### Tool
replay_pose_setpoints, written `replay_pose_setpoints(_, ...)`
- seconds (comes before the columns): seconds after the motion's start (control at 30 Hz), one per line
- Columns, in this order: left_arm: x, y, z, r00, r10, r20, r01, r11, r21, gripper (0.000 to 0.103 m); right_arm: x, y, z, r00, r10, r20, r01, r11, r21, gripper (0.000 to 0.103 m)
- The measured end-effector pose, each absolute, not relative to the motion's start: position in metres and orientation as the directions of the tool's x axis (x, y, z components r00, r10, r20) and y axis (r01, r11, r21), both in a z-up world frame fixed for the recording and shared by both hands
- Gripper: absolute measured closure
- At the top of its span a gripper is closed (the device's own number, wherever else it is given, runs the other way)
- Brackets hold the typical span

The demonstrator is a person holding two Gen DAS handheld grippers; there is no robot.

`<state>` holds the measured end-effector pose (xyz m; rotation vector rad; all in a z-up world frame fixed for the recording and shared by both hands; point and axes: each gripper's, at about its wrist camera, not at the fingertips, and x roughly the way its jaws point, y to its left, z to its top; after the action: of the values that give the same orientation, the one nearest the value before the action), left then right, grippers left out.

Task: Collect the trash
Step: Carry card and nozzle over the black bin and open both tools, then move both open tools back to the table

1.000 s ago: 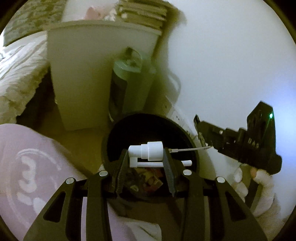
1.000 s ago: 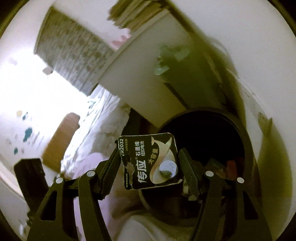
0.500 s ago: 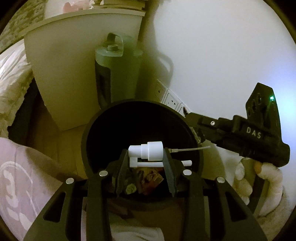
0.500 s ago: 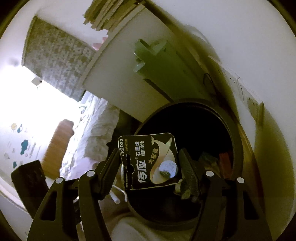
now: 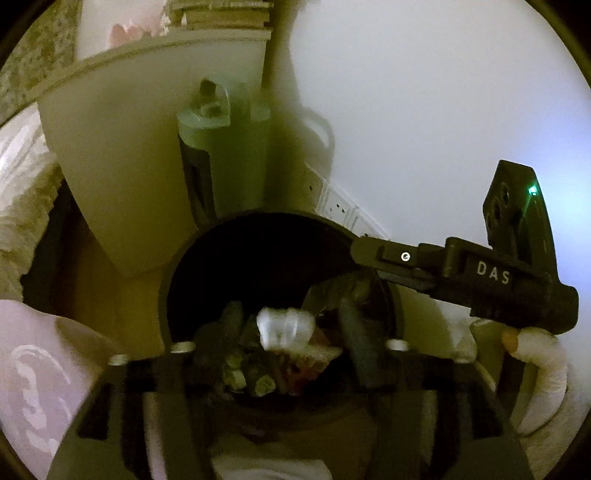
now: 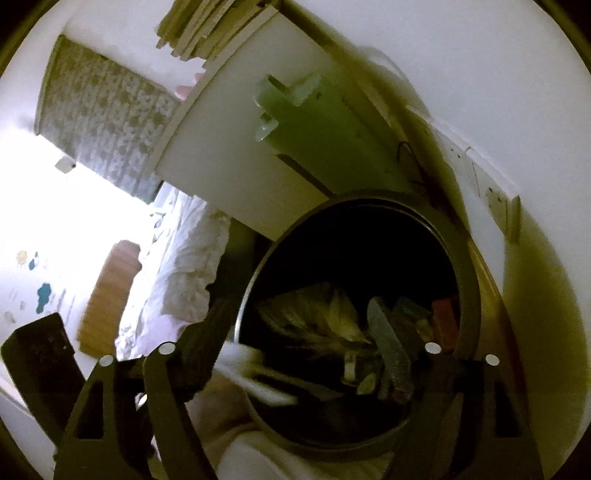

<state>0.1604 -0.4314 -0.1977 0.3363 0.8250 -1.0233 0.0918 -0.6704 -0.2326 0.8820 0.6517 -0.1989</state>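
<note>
A round black trash bin (image 5: 184,273) stands on the floor below both grippers; it also shows in the right wrist view (image 6: 469,295). My left gripper (image 5: 291,332) is open over the bin, and the white spray pump (image 5: 286,328) is a blur between the spread fingers, falling into the trash. My right gripper (image 6: 303,332) is open and empty over the bin. The battery card (image 6: 317,317) lies blurred inside the bin on other rubbish. The right gripper's body (image 5: 461,273) reaches over the bin's right rim in the left wrist view.
A white nightstand (image 5: 122,155) with stacked books (image 5: 221,14) stands behind the bin. A grey-green appliance (image 5: 218,158) stands between nightstand and wall. Wall sockets (image 5: 340,210) sit low on the white wall. A bed with white bedding (image 6: 177,277) lies to the left.
Both grippers have opened over the bin. The spray pump has left the left gripper's fingers and the battery card has dropped out of the right gripper into the bin.
</note>
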Motion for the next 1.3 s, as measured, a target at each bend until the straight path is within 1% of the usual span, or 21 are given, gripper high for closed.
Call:
replay_pose_setpoints(0.07, 0.156, -0.426, -0.190, 0.287, -0.624, -0.727, 0.855, 0.509, -0.099, 0.026, 0.090, -0.667, -0.229, 0.794, 0.096, -0.600, 0.416, 0.634, 0.652, 0.023)
replay_pose_setpoints(0.23, 0.149, -0.408, -0.172, 0.319, -0.639, -0.700, 0.848, 0.523, -0.091, 0.025, 0.089, -0.652, -0.218, 0.804, 0.112, -0.584, 0.381, 0.658, 0.649, 0.023)
replay_pose_setpoints(0.3, 0.147, -0.399, -0.165, 0.336, -0.643, -0.688, 0.839, 0.536, -0.091, 0.017, 0.091, -0.646, -0.214, 0.805, 0.121, -0.581, 0.368, 0.667, 0.648, 0.023)
replay_pose_setpoints(0.33, 0.147, -0.394, -0.162, 0.348, -0.644, -0.681, 0.833, 0.545, -0.089, 0.016, 0.093, -0.640, -0.212, 0.804, 0.131, -0.580, 0.357, 0.674, 0.647, 0.023)
replay_pose_setpoints(0.57, 0.160, -0.343, -0.151, 0.422, -0.618, -0.663, 0.771, 0.630, -0.096, 0.015, 0.117, -0.595, -0.205, 0.780, 0.203, -0.592, 0.291, 0.720, 0.630, 0.023)
replay_pose_setpoints(0.8, 0.192, -0.262, -0.156, 0.517, -0.538, -0.666, 0.641, 0.759, -0.115, 0.015, 0.157, -0.521, -0.196, 0.729, 0.296, -0.618, 0.160, 0.804, 0.573, 0.023)
replay_pose_setpoints(0.93, 0.220, -0.204, -0.164, 0.569, -0.466, -0.677, 0.540, 0.833, -0.120, 0.015, 0.184, -0.465, -0.186, 0.695, 0.323, -0.642, 0.042, 0.873, 0.485, 0.023)
replay_pose_setpoints(1.03, 0.239, -0.163, -0.169, 0.605, -0.410, -0.683, 0.468, 0.876, -0.112, 0.015, 0.204, -0.424, -0.183, 0.667, 0.344, -0.661, -0.040, 0.902, 0.429, 0.025)
replay_pose_setpoints(1.07, 0.246, -0.148, -0.171, 0.615, -0.391, -0.685, 0.445, 0.889, -0.108, 0.015, 0.211, -0.410, -0.183, 0.656, 0.350, -0.669, -0.071, 0.911, 0.407, 0.028)
replay_pose_setpoints(1.17, 0.273, -0.104, -0.177, 0.641, -0.331, -0.693, 0.378, 0.921, -0.091, 0.015, 0.228, -0.377, -0.182, 0.633, 0.361, -0.684, -0.140, 0.923, 0.358, 0.029)
replay_pose_setpoints(1.3, 0.303, -0.073, -0.186, 0.634, -0.299, -0.713, 0.376, 0.925, -0.054, 0.015, 0.250, -0.341, -0.185, 0.607, 0.375, -0.701, -0.217, 0.927, 0.307, 0.029)
